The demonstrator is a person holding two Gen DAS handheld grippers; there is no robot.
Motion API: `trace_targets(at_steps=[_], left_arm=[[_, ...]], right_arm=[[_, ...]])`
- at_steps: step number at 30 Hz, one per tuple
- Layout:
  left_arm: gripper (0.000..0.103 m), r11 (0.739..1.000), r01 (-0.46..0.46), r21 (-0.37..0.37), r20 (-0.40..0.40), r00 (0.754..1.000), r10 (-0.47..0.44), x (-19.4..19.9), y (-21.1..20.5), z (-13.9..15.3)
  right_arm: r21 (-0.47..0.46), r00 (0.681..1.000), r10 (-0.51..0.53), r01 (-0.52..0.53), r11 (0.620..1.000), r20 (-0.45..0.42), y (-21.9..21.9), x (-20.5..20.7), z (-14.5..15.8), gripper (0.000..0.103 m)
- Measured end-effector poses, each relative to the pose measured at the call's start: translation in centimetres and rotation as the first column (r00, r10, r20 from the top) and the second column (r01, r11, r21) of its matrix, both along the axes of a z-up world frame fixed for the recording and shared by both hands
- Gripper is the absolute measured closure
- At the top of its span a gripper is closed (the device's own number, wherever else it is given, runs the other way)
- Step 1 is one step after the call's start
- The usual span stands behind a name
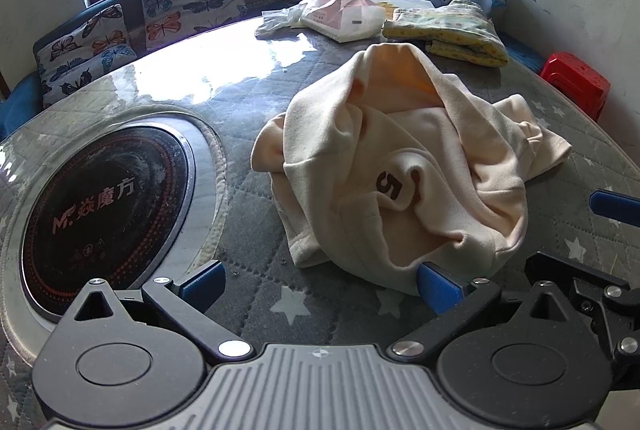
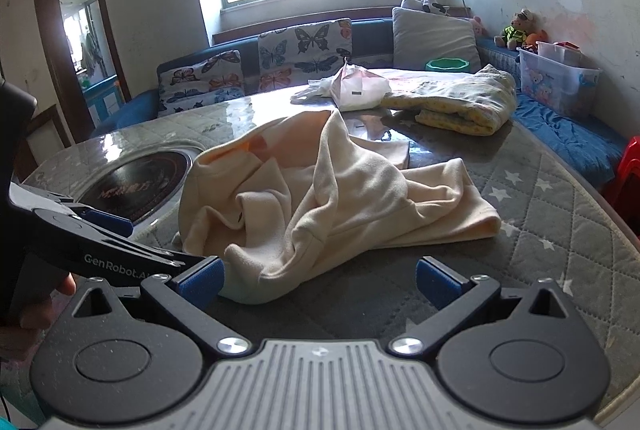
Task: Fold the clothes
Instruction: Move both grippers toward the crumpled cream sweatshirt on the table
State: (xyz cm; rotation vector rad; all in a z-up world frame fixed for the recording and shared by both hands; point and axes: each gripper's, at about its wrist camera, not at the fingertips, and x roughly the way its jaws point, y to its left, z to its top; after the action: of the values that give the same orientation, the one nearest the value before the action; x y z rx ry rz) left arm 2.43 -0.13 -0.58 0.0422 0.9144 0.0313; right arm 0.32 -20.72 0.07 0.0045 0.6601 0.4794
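Note:
A cream garment (image 1: 400, 158) with a brown "5" print lies crumpled in a heap on the quilted table (image 1: 280, 294). My left gripper (image 1: 320, 284) is open at the heap's near edge, and cloth rests against its right finger. The right wrist view shows the same garment (image 2: 320, 190) spread wider, a flat part reaching right. My right gripper (image 2: 318, 280) is open too, and the garment's near hem lies beside its left finger. Nothing is pinched in either gripper. Part of the left gripper's body and one of its blue fingers (image 2: 108, 220) show at the left.
A round black hob (image 1: 108, 210) is set into the table on the left. At the far side lie a folded yellow blanket (image 1: 448, 30) and a pink-white package (image 1: 344, 14). A red stool (image 1: 576, 82) stands to the right. Butterfly cushions (image 2: 304, 50) line the bench.

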Motion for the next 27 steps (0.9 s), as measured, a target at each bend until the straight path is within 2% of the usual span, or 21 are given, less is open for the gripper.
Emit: trace_targets(at_steps=[27], left_arm=[[0.000,0.999,-0.042,0.002,-0.009,0.999,0.042,2.1,1.0,0.1]], right_arm=[[-0.015,1.000,-0.008,0.007,1.000,-0.015,1.8,2.5,0.0,0.000]])
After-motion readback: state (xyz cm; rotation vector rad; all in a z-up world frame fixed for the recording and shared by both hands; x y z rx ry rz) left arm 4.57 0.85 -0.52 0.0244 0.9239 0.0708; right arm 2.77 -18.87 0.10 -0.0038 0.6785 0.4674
